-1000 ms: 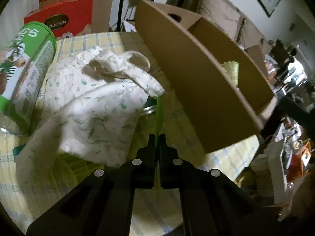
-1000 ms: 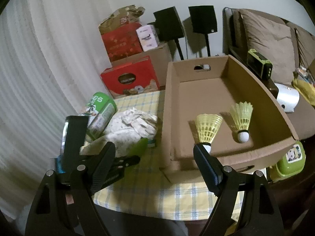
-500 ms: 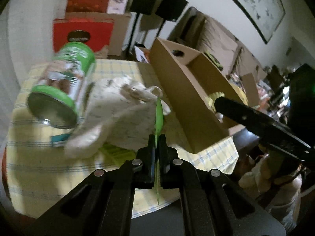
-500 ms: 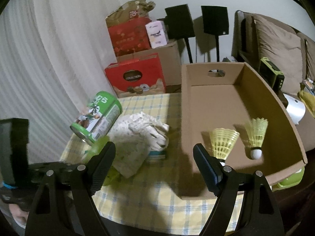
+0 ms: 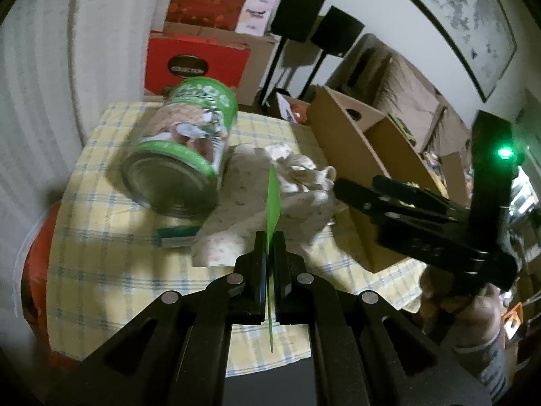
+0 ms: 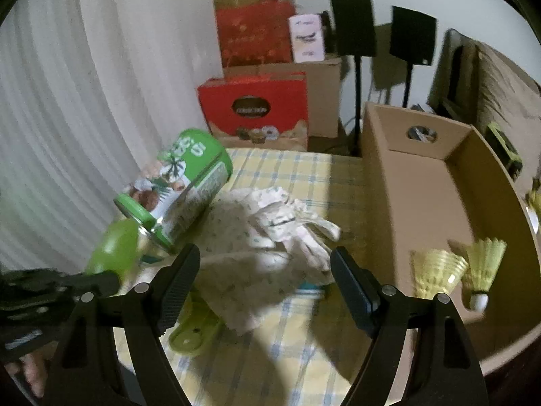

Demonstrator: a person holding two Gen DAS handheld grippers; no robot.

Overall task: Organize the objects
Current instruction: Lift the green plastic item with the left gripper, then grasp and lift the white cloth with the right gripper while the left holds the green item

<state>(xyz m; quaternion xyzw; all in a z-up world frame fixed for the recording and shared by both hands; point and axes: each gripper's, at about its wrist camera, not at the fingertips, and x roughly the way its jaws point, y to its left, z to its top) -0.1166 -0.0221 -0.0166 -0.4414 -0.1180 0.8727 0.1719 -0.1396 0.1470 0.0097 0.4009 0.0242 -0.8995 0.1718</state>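
While the left gripper (image 5: 269, 250) stays clamped on the thin green paddle (image 5: 273, 203), it has lifted off the table | right gripper (image 6: 263, 275), jaws wide and empty, has swung over the patterned cloth (image 6: 257, 233) | cardboard box (image 6: 436, 203) holds two shuttlecocks (image 6: 436, 272) | cloth likely next

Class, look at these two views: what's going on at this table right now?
A person is tidying a table with a gripper in each hand. The left gripper is shut on a thin green piece, held above the patterned cloth. The right gripper is open and empty, over the cloth. A green can leans on the cloth. Two shuttlecocks already lie in the cardboard box.
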